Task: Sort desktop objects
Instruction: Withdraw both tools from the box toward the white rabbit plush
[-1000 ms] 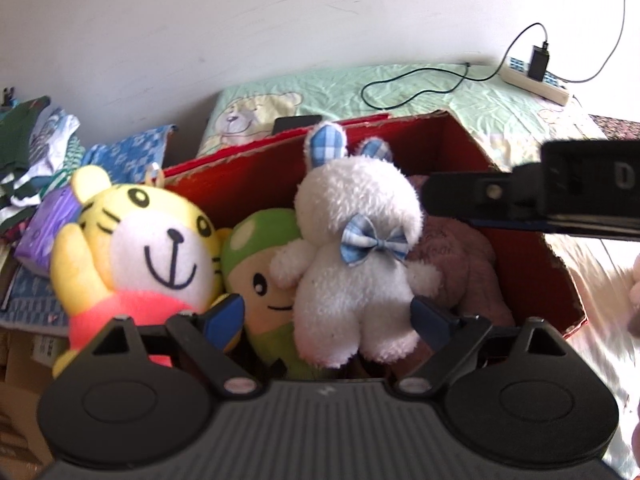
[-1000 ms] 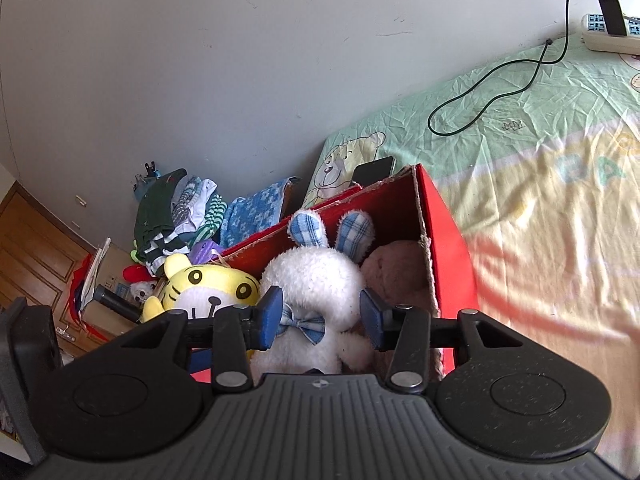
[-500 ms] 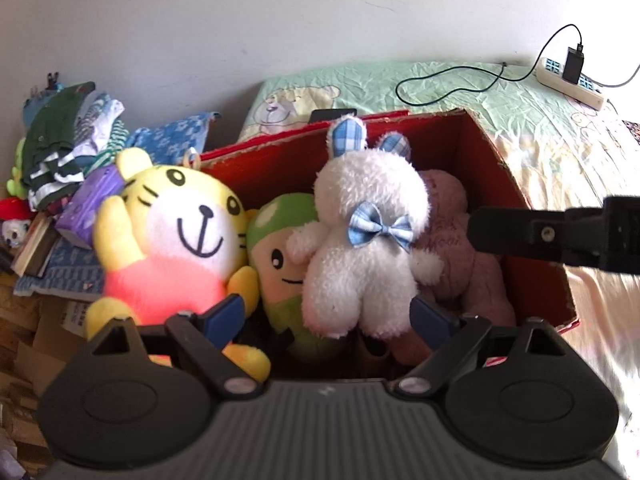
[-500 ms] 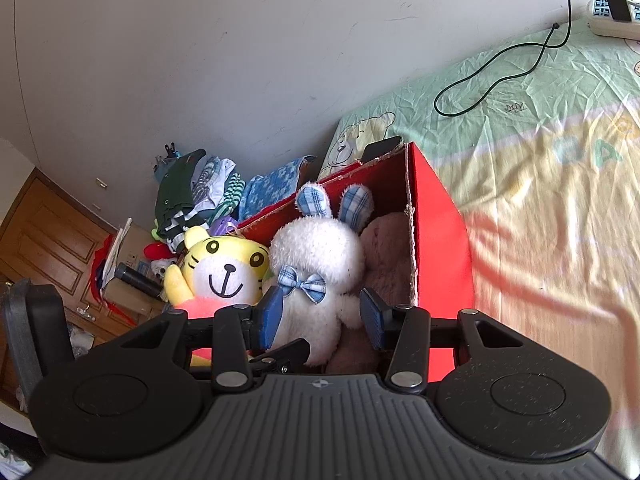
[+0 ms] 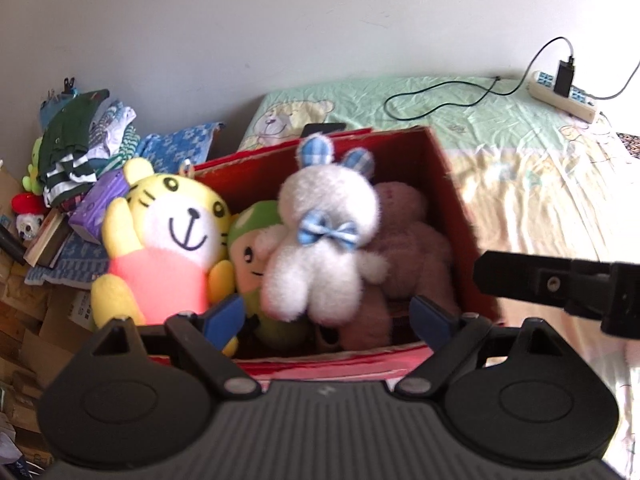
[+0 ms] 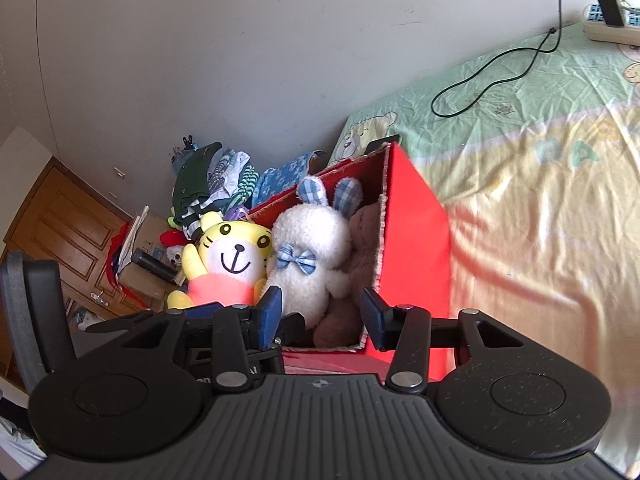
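Note:
A red cardboard box (image 5: pixel 452 196) (image 6: pixel 412 240) stands on the bed and holds several plush toys: a yellow tiger (image 5: pixel 168 236) (image 6: pixel 228 256), a white rabbit with a blue bow (image 5: pixel 320 244) (image 6: pixel 312 256), a green-capped doll (image 5: pixel 252 256) and a brown bear (image 5: pixel 408 244) (image 6: pixel 360 240). My left gripper (image 5: pixel 328 316) is open and empty, just in front of the box above its near rim. My right gripper (image 6: pixel 322 316) is open and empty, at the box's near right corner; it also shows at the right in the left wrist view (image 5: pixel 560 284).
The bed (image 6: pixel 540 152) has a green and yellow sheet with a black cable (image 5: pixel 440 100) and a power strip (image 5: pixel 560 92) at the back. A dark phone (image 5: pixel 322 129) lies behind the box. Piled clothes (image 5: pixel 80 140) and cardboard boxes (image 5: pixel 36 320) sit left. A wooden door (image 6: pixel 60 232) stands far left.
Both grippers have drawn back and up from the box, so more of the box and room shows. Both stay open and empty. The toys have not moved.

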`<state>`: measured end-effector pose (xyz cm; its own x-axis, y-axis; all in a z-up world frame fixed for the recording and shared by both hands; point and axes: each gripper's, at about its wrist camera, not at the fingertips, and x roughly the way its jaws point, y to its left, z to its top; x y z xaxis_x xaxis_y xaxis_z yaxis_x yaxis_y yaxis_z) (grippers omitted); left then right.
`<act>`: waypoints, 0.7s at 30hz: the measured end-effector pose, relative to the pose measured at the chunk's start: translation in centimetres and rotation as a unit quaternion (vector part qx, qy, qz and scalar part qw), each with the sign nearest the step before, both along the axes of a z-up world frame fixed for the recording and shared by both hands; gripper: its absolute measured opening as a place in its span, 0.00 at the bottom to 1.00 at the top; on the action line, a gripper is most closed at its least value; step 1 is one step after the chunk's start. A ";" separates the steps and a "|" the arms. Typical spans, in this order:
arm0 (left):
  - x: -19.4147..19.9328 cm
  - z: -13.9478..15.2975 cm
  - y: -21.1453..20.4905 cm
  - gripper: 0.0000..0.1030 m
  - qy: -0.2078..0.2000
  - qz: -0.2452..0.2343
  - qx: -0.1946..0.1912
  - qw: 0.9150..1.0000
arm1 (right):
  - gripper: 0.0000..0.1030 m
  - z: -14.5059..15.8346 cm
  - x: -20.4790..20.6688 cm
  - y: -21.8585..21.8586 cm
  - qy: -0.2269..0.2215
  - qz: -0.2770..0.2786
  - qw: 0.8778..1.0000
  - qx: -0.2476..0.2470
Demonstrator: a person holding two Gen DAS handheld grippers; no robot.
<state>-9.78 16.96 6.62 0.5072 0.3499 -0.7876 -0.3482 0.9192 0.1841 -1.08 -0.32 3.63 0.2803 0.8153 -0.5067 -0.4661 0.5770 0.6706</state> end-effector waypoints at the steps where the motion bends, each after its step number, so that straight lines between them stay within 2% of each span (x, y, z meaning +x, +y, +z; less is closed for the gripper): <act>1: 0.0 0.2 -0.6 0.89 -0.003 -0.004 0.000 1.000 | 0.47 0.0 0.0 -0.6 0.001 -0.003 1.000 0.000; 7: 0.7 1.2 -5.4 0.90 -0.022 -0.054 0.009 0.998 | 0.50 0.0 -0.1 -5.0 0.004 -0.039 0.999 0.002; 12: 2.2 1.0 -10.0 0.93 -0.025 -0.113 -0.001 0.993 | 0.53 -0.1 -0.5 -10.0 0.007 -0.088 0.996 0.010; 17: 4.0 -1.2 -14.6 0.94 -0.002 -0.180 -0.036 0.983 | 0.53 -0.7 -0.9 -16.0 0.007 -0.159 0.987 -0.005; 21: 5.0 -3.7 -17.6 0.94 0.020 -0.220 -0.070 0.973 | 0.53 -2.6 -1.2 -21.3 0.026 -0.230 0.973 -0.024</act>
